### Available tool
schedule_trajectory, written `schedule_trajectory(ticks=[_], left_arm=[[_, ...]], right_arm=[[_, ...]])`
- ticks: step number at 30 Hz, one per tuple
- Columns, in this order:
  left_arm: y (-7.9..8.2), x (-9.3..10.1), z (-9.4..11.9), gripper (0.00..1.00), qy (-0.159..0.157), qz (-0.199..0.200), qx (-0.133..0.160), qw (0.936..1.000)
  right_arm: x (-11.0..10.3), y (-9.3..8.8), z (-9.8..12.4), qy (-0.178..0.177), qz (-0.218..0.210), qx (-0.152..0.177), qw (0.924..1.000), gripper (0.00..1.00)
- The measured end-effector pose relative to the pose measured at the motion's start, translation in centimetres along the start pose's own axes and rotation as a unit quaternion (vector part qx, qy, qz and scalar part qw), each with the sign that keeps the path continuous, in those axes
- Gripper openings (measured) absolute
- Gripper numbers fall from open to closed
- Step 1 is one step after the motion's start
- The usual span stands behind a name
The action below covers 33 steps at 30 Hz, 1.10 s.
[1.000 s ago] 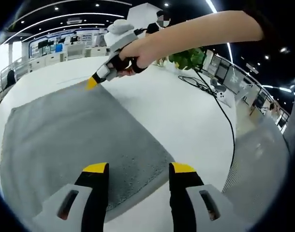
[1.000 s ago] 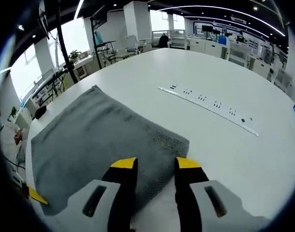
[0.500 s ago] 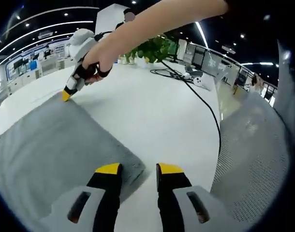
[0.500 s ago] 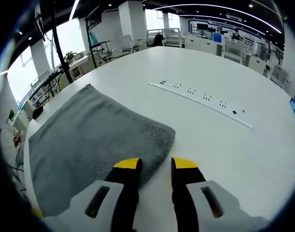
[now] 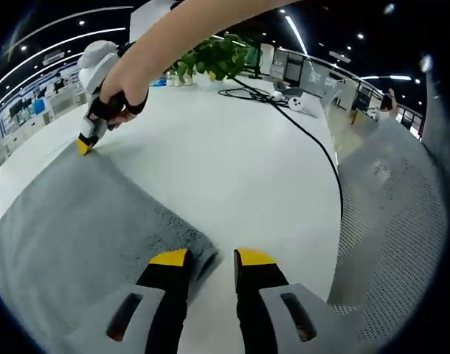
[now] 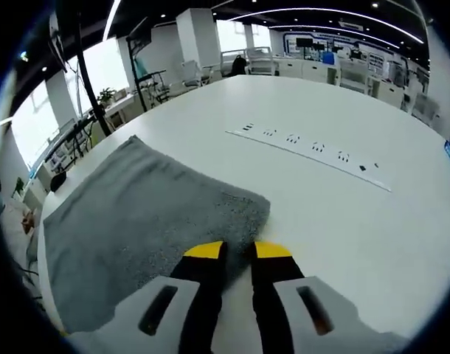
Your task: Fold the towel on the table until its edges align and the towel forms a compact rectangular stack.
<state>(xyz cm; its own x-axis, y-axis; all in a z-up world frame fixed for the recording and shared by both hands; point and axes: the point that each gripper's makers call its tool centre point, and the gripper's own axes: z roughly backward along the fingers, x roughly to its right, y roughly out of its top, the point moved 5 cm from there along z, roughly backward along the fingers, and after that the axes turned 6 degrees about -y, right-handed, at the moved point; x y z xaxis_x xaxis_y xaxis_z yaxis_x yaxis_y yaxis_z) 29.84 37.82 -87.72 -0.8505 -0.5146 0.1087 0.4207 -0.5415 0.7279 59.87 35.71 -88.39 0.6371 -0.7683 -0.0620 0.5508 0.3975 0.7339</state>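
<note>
The grey towel (image 5: 77, 221) lies spread flat on the white table (image 5: 240, 169), and in the left gripper view its near corner sits between the yellow tips of the left gripper (image 5: 210, 258), whose jaws stand a narrow gap apart with the corner's edge just inside the left tip. In that same view the right gripper (image 5: 83, 145), held in a person's hand (image 5: 122, 92), touches the far corner of the towel with its yellow tip. In the right gripper view the towel (image 6: 136, 214) runs away to the left, and the right gripper (image 6: 237, 251) has its jaws drawn nearly together at the towel's near edge; whether cloth is pinched between them I cannot tell. A white power strip (image 6: 313, 155) lies on the table beyond the towel, well apart from it. A black cable (image 5: 313, 140) snakes over the table past a potted plant (image 5: 217, 55)
</note>
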Motion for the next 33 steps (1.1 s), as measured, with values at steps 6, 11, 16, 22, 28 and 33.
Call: schedule_trajectory(ticks=[6,11,16,22,28,33], left_arm=[[0.0,0.0,-0.2,0.19,0.026,-0.032,-0.019,0.9990],[0.0,-0.4,-0.3,0.13,0.035,-0.056,-0.027,0.9974],[-0.2,-0.8,-0.5,0.09,0.039,-0.055,-0.026,0.9974],[-0.2,-1.0,-0.4,0.05,0.034,-0.048,-0.022,0.9980],[-0.1,-1.0,-0.1,0.03,0.026,-0.046,-0.015,0.9985],[0.3,-0.9,0.5,0.02,0.026,-0.041,-0.001,0.9988]], right_arm=[[-0.4,-0.1,0.2,0.005,-0.005,0.001,1.0000,0.09],[-0.4,0.2,0.4,0.009,0.002,0.004,1.0000,0.07],[0.1,0.4,0.3,0.005,-0.014,0.021,0.9997,0.07],[0.8,0.7,0.0,-0.011,-0.027,0.024,0.9993,0.08],[1.2,0.7,-0.7,-0.010,-0.031,0.018,0.9993,0.03],[0.6,0.8,0.1,-0.010,-0.033,0.029,0.9990,0.01]])
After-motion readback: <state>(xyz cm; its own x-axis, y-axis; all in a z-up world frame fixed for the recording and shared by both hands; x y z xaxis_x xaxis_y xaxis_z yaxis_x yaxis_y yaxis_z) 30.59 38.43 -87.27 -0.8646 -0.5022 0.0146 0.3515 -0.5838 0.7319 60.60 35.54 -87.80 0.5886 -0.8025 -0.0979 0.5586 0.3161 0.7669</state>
